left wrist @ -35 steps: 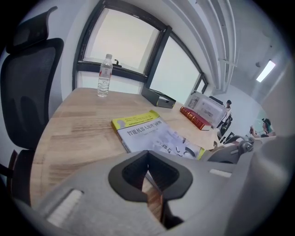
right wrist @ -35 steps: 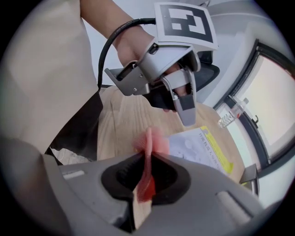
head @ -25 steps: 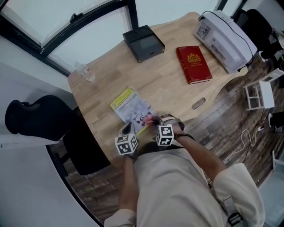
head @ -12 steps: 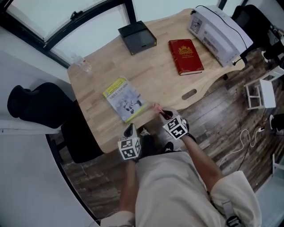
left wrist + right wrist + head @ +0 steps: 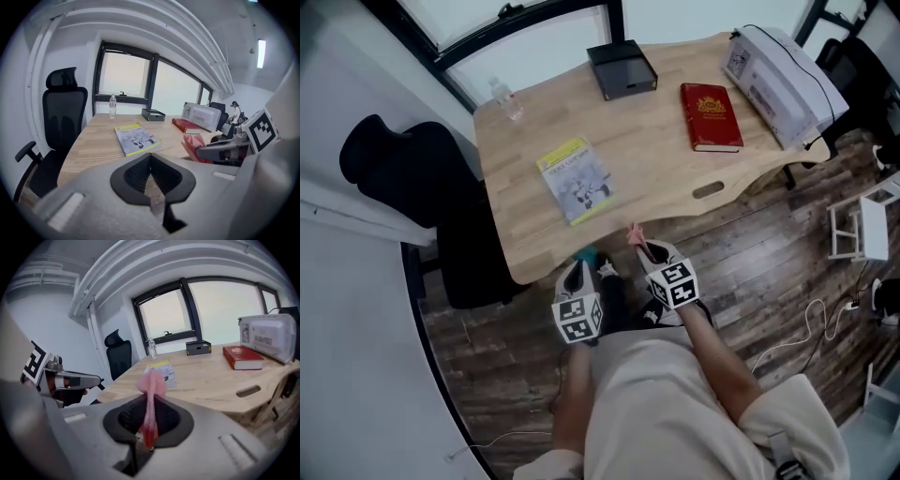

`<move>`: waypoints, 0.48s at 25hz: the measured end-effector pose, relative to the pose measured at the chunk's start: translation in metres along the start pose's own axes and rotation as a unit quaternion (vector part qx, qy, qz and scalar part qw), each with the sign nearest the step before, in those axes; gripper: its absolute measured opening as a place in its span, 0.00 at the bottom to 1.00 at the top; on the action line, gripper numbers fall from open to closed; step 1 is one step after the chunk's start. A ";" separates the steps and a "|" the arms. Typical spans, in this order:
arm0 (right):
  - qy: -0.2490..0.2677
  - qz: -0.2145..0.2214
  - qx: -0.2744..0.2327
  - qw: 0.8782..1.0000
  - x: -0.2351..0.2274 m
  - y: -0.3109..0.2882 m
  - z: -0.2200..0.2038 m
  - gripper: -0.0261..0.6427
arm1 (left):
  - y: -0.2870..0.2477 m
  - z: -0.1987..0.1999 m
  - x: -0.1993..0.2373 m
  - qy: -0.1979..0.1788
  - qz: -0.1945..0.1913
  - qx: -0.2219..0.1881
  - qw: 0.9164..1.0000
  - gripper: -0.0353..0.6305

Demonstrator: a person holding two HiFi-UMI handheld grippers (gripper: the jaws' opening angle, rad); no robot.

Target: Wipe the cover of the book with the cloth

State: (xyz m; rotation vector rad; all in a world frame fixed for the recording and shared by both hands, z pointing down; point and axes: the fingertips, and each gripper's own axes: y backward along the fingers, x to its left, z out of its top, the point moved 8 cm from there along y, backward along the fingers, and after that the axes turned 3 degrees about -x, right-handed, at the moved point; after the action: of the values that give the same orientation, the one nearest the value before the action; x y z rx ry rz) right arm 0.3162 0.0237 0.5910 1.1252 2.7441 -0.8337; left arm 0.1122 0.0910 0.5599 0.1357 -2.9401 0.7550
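While clamped tight on a pink cloth (image 5: 151, 380), folded upright and poking past the tips, held in the closed right gripper (image 5: 149, 420) just off the near edge of the wooden table (image 5: 656, 141); alongside, left gripper (image 5: 151, 180), jaws pressed together on nothing. Lying flat farther in, apart from both: yellow-covered book (image 5: 575, 179), apparently face up; beyond, red book (image 5: 711, 116) and black box (image 5: 622, 69).

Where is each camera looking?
Head view: on the person's head, looking down at the wooden table; arms, left gripper, right gripper show.
Left gripper view: on the left gripper, facing the yellow book; shut empty jaws show.
Right gripper view: on the right gripper, facing the table; jaws clamp the pink cloth.
All share the yellow book.
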 end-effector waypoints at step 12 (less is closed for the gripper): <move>-0.005 -0.004 -0.041 0.999 0.017 0.034 -0.001 0.09 | 0.024 0.000 -0.016 -0.021 -0.010 -0.031 0.999 0.06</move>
State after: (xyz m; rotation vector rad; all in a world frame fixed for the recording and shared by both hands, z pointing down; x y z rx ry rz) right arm 0.3267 0.0546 0.5725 1.0942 2.7492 -0.7194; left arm 0.1256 0.1132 0.5459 0.1788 -2.9924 0.6662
